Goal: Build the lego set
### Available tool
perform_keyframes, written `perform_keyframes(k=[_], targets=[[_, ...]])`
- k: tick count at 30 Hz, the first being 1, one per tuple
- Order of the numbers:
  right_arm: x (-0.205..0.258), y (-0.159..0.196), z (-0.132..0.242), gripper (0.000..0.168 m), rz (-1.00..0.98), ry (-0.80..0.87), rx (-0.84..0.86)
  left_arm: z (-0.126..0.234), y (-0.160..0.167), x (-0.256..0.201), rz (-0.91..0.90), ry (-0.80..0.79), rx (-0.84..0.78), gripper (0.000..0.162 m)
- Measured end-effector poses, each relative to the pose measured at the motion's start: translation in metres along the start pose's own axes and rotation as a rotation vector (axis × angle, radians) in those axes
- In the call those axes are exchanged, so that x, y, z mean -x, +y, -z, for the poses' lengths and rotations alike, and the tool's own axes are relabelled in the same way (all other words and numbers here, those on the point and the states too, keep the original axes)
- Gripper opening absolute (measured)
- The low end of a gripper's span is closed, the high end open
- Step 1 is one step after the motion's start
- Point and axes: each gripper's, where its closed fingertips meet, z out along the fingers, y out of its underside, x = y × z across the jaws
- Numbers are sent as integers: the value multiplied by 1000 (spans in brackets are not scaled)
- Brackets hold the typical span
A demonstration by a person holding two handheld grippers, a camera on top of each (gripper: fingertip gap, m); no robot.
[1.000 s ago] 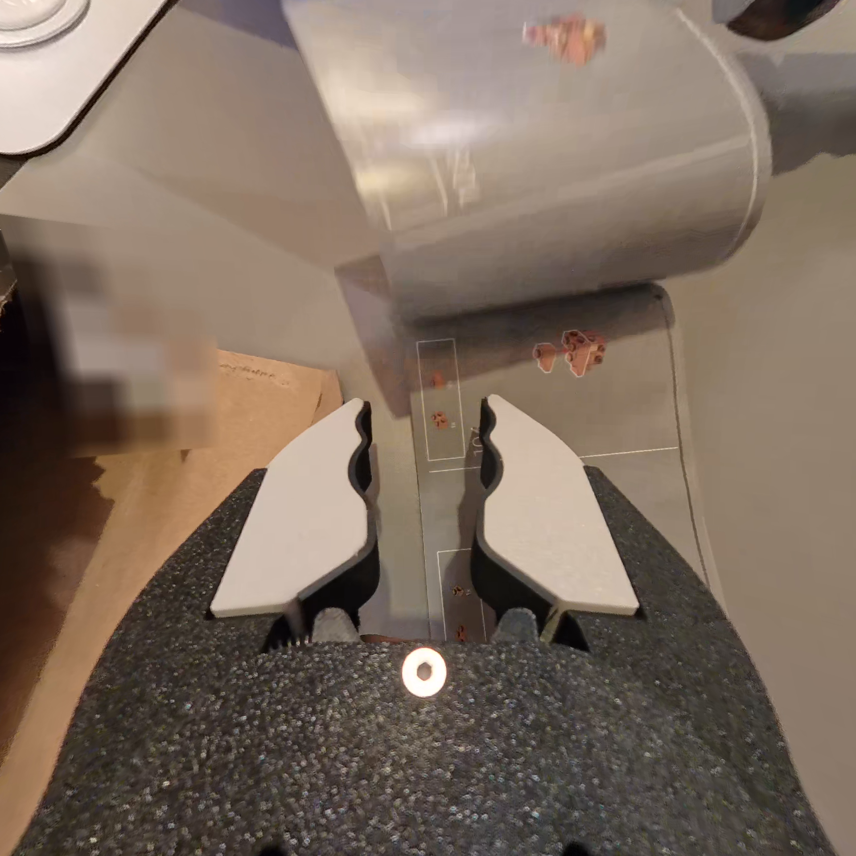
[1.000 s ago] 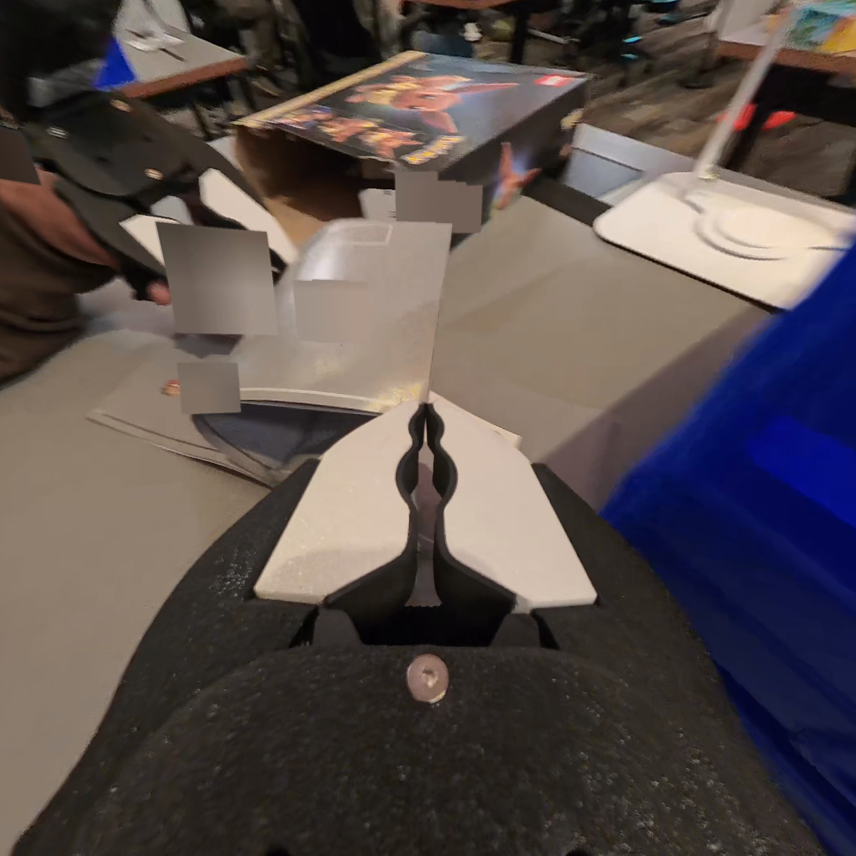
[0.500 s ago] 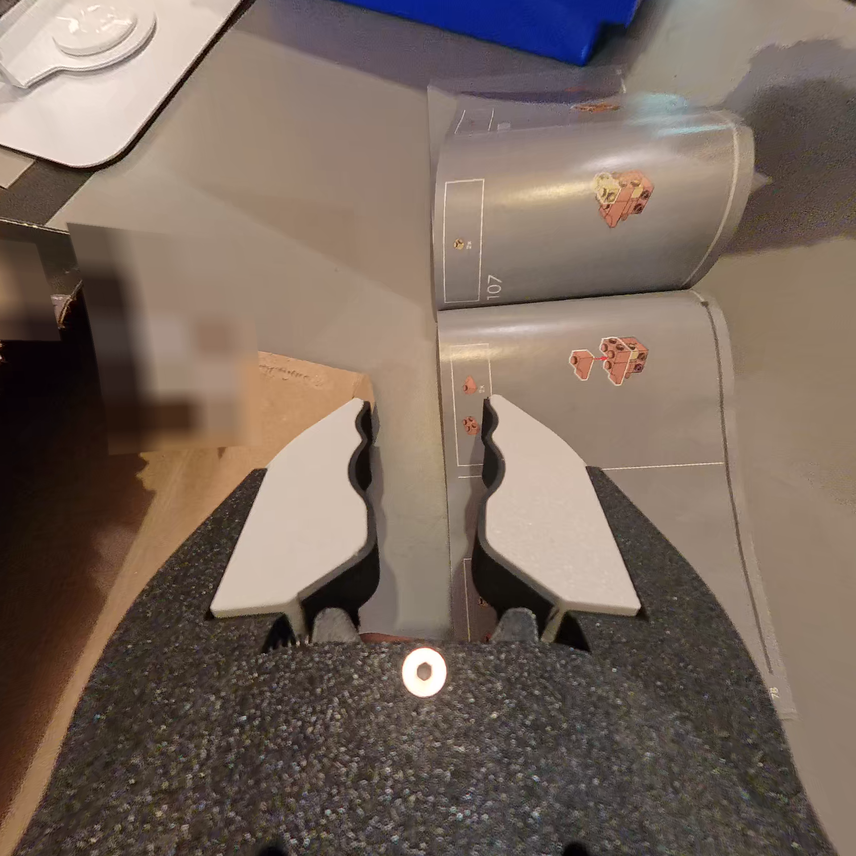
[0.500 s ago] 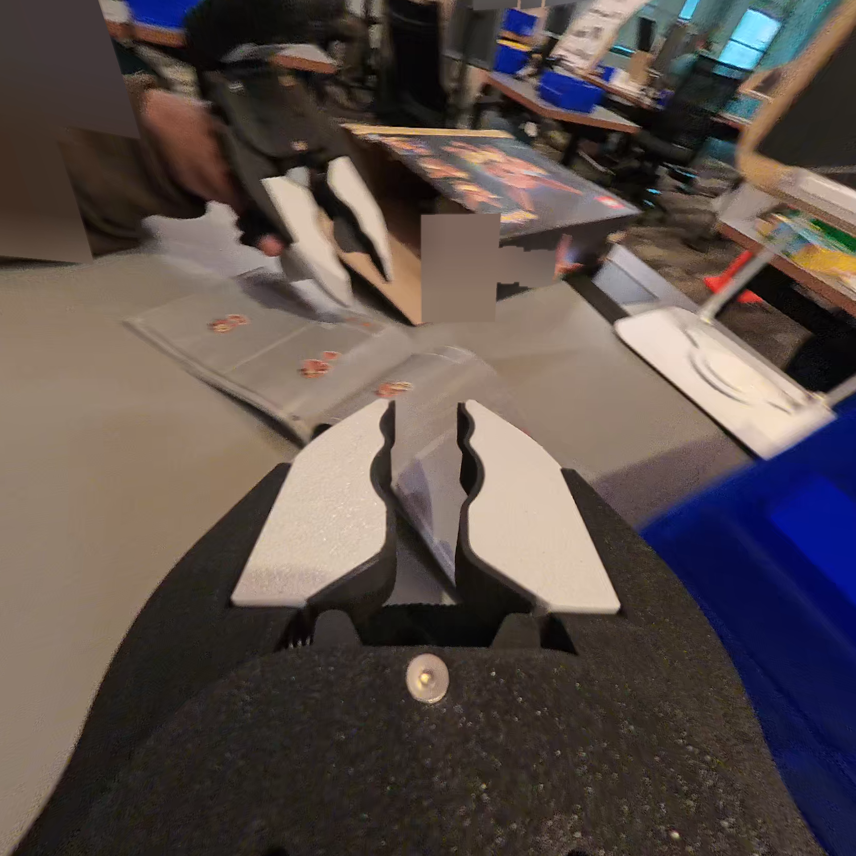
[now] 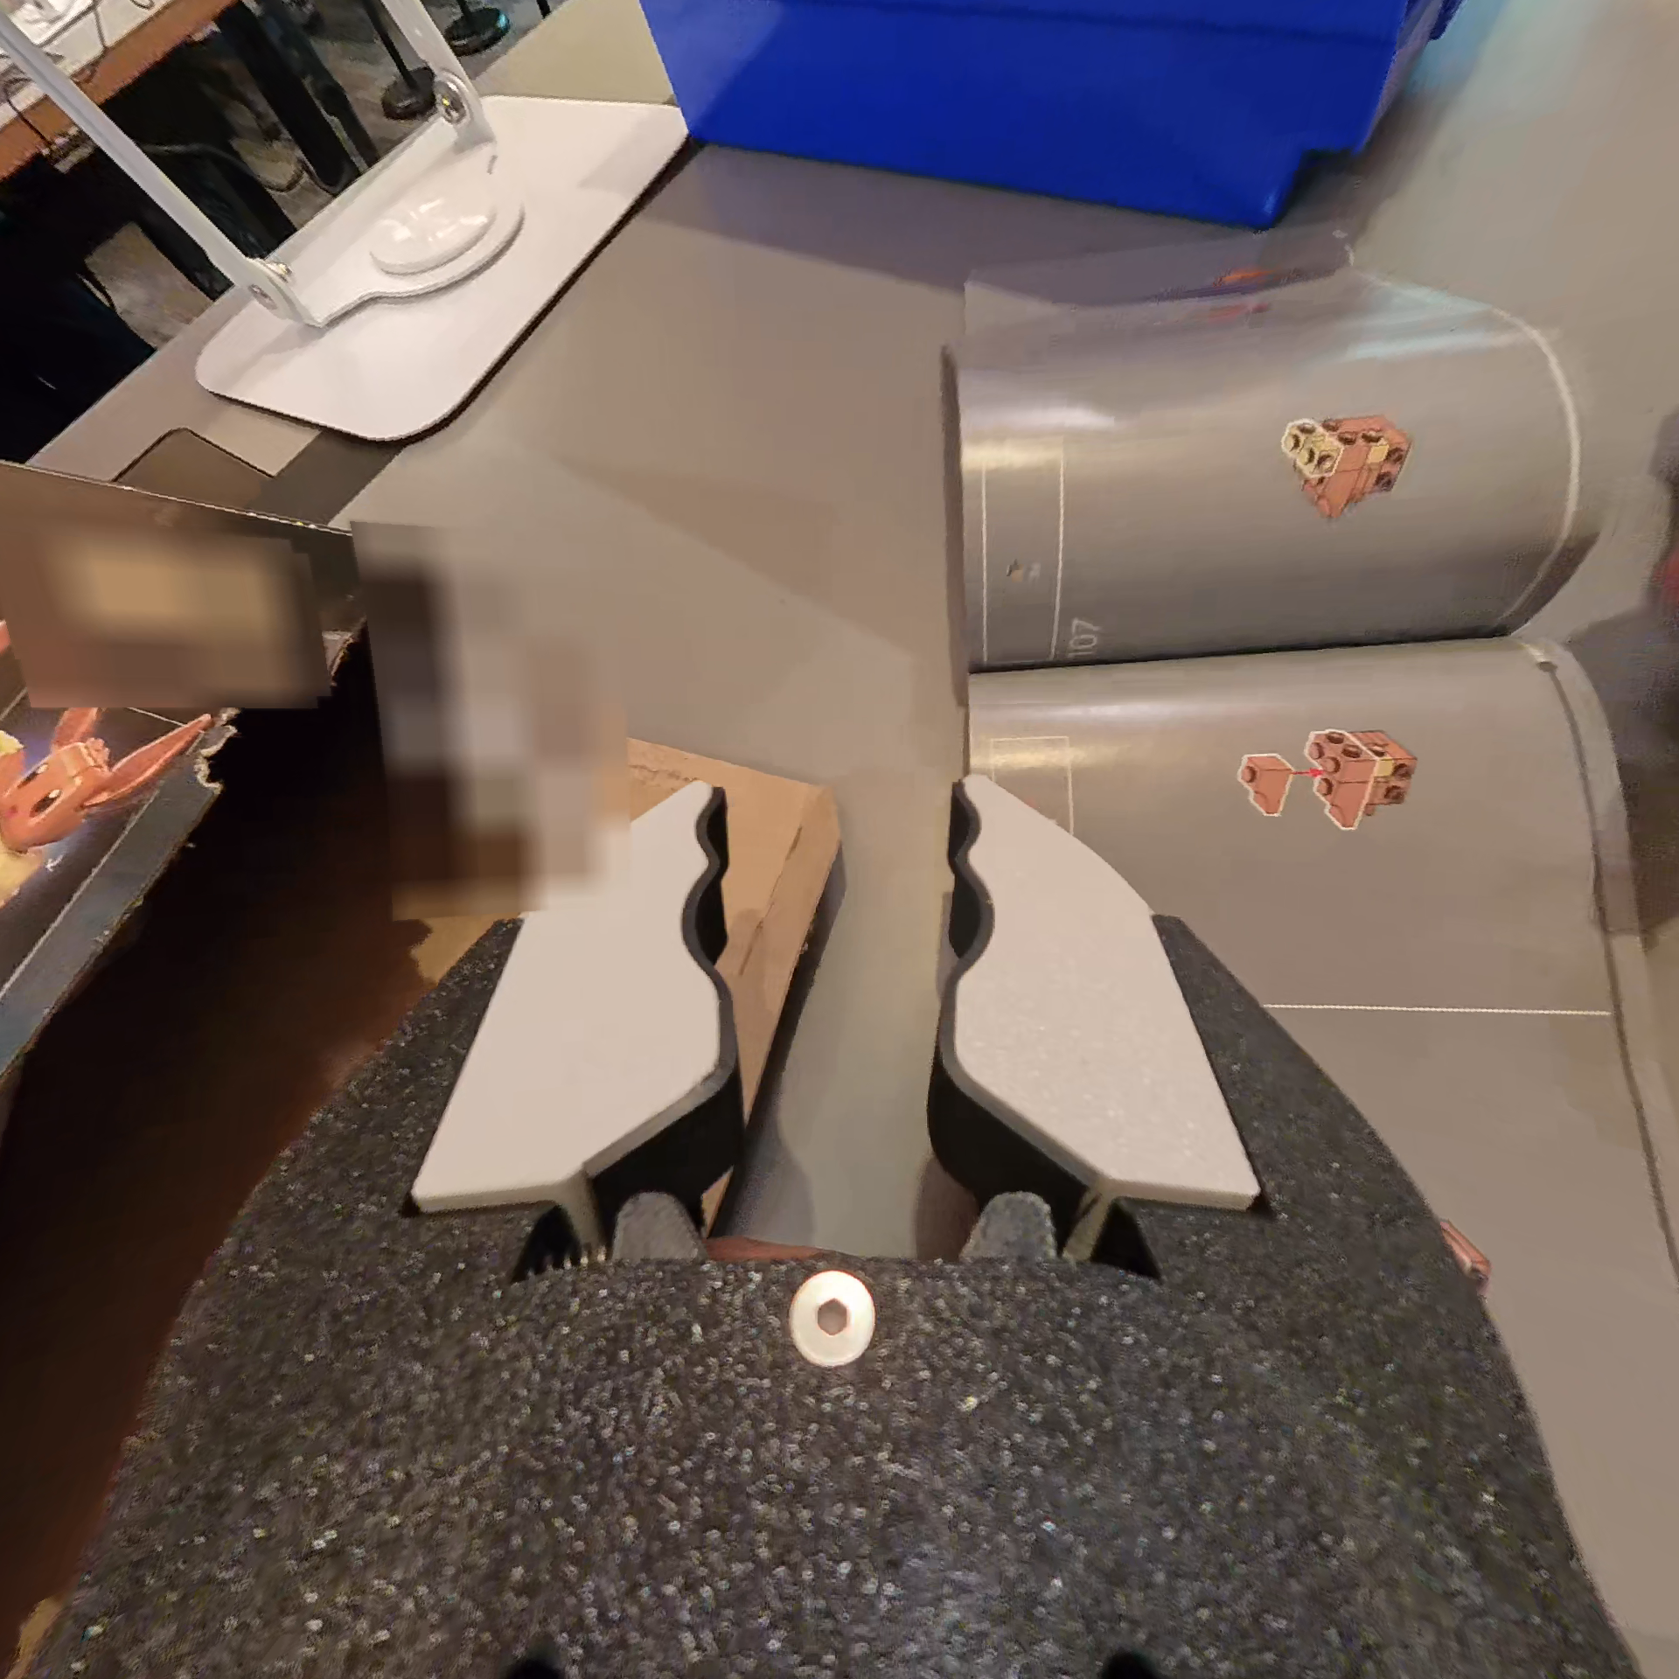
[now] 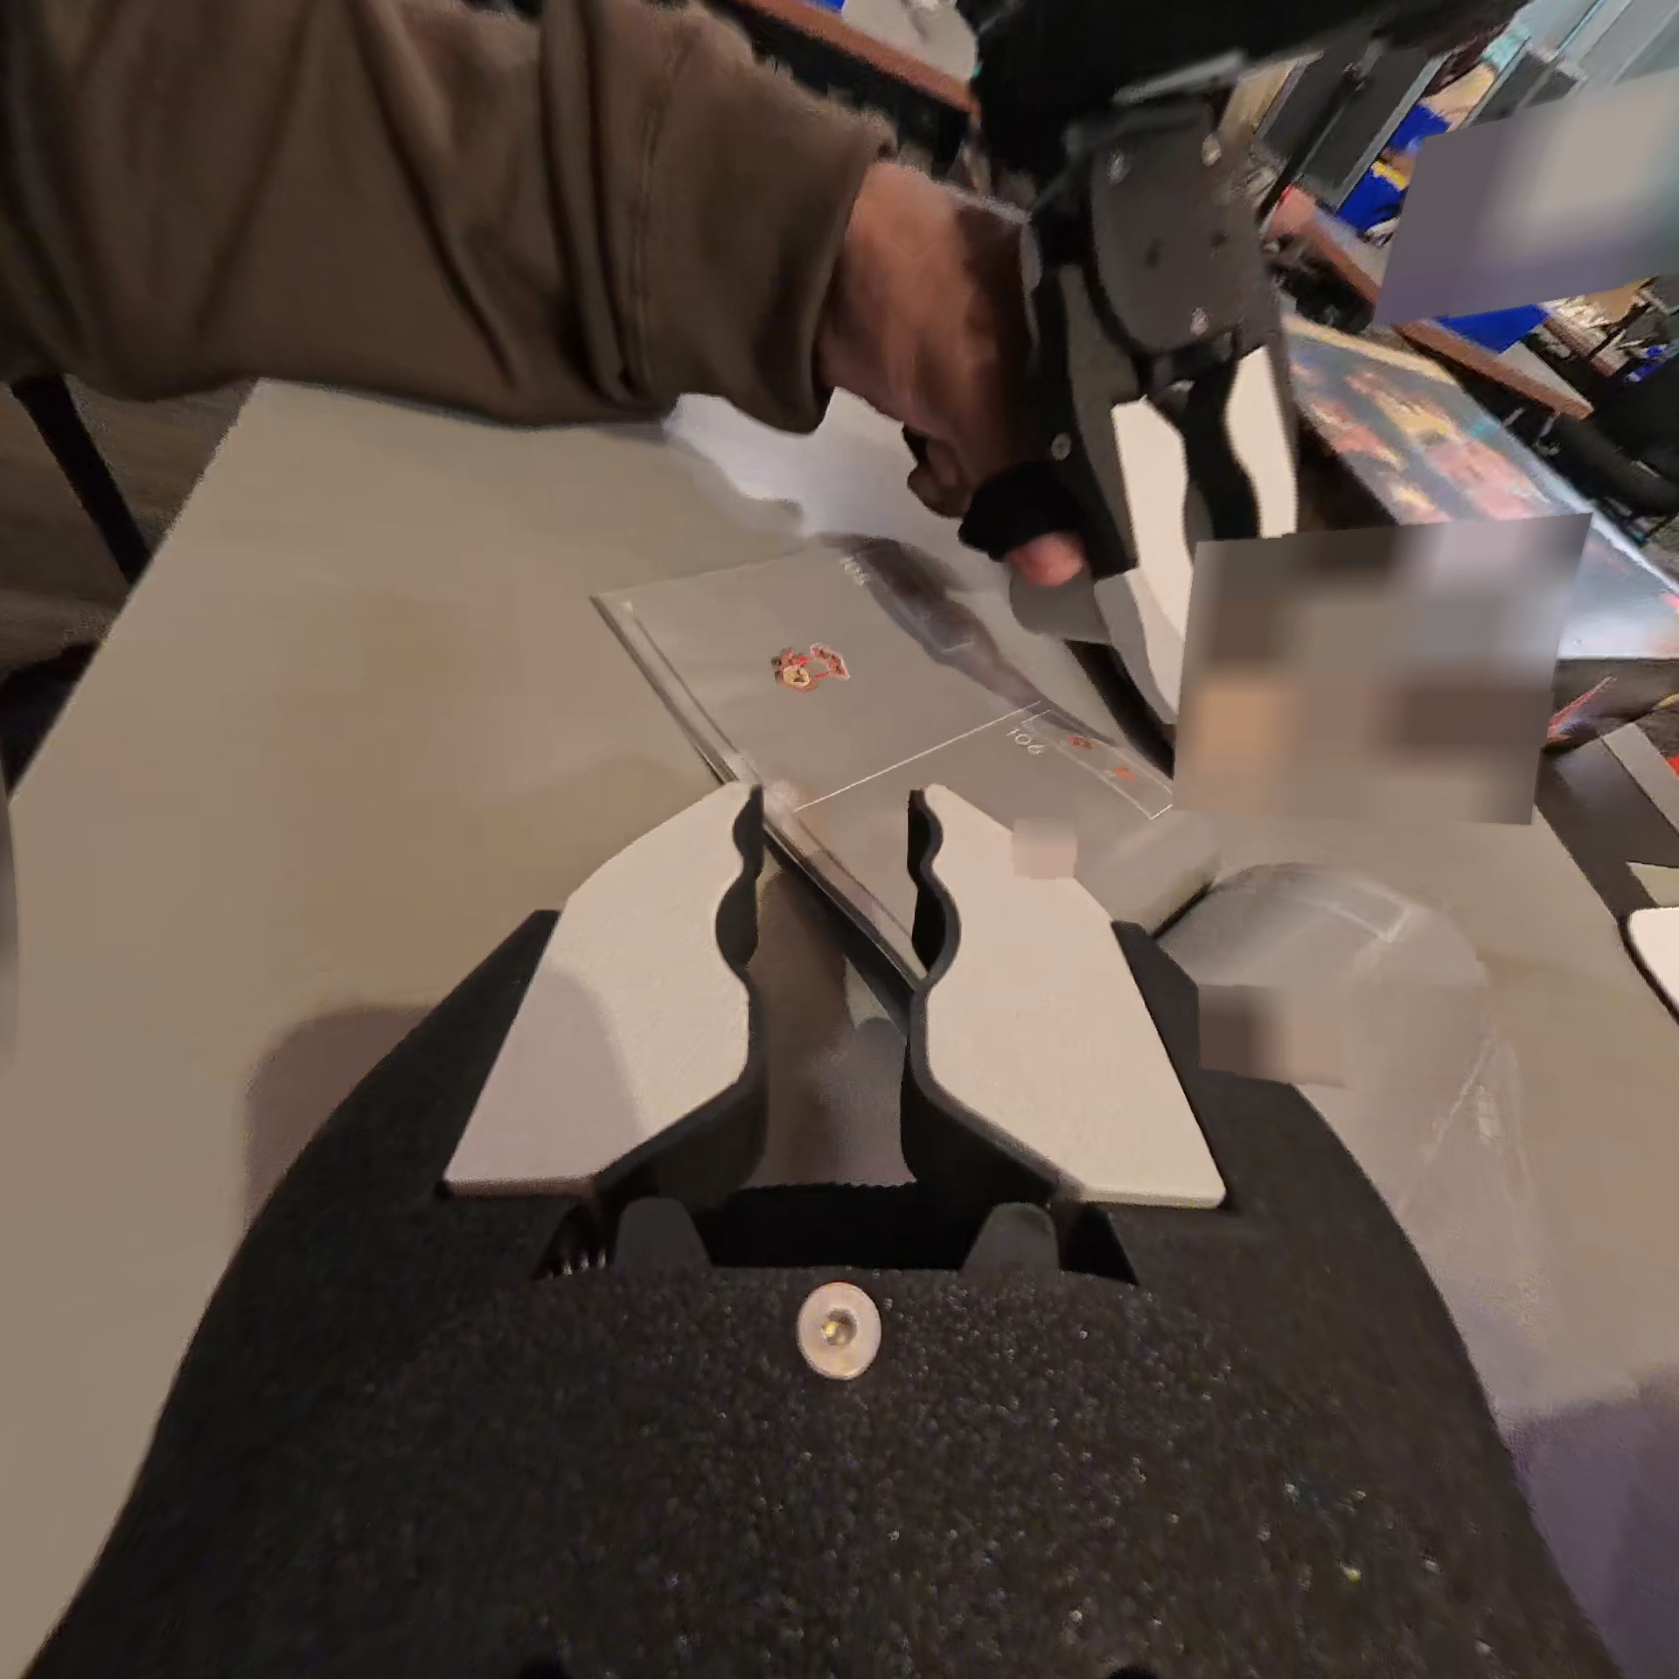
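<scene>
On the grey table (image 5: pixel 727 509) I count one instruction booklet (image 5: pixel 1272 872), one blue bin (image 5: pixel 1045 82) at the far edge, one white lamp base (image 5: pixel 382 300) at the far left, and one opened set box (image 5: pixel 82 872) at the left with its brown cardboard flap (image 5: pixel 781 872) lying beside the booklet. No loose bricks can be seen in either view; the only bricks are the small brown drawings printed on the pages.

The booklet lies open and flat on the table. Its near page carries one drawing of a brown brick group, and the far page (image 5: pixel 1272 491) is curled upward in a roll with one more drawing on it.

There are two tongs. The left gripper (image 5: pixel 836 818) stands with its two grey fingers parted by a clear gap and nothing between them — under the gap there is only the bare table, with the left edge of the booklet just beside the right finger. In the right wrist view a hand (image 6: pixel 945 363) in a brown sleeve (image 6: pixel 409 182) holds it above the far edge of the booklet.

The right gripper (image 6: pixel 836 809) is also parted, a little narrower, and grips nothing — the near corner of the booklet (image 6: pixel 872 690) shows through its gap, but if the fingers touch the paper I cannot tell.
</scene>
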Motion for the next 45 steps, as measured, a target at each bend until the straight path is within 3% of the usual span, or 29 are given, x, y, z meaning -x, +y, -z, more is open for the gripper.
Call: perform_keyframes(k=[1,9,19,29,38,45], targets=[[-1,-2,2,29,-19,-1,-14,-1,1,1,-1,-9,-1,47],[-3,1,11,26,-56,12,-37,-3,1,12,17,-72,-40,46],[-24,-8,26,24,-265,2,-164,1,-10,18,73,-106,-159,46],[-20,-6,22,24,-222,11,-135,46,1,35,329,-189,-335,45],[-12,-1,14,28,-126,29,-63,57,14,-4,494,11,-284,49],[-8,-2,6,34,-50,37,-46,56,23,-19,468,109,-186,59]])
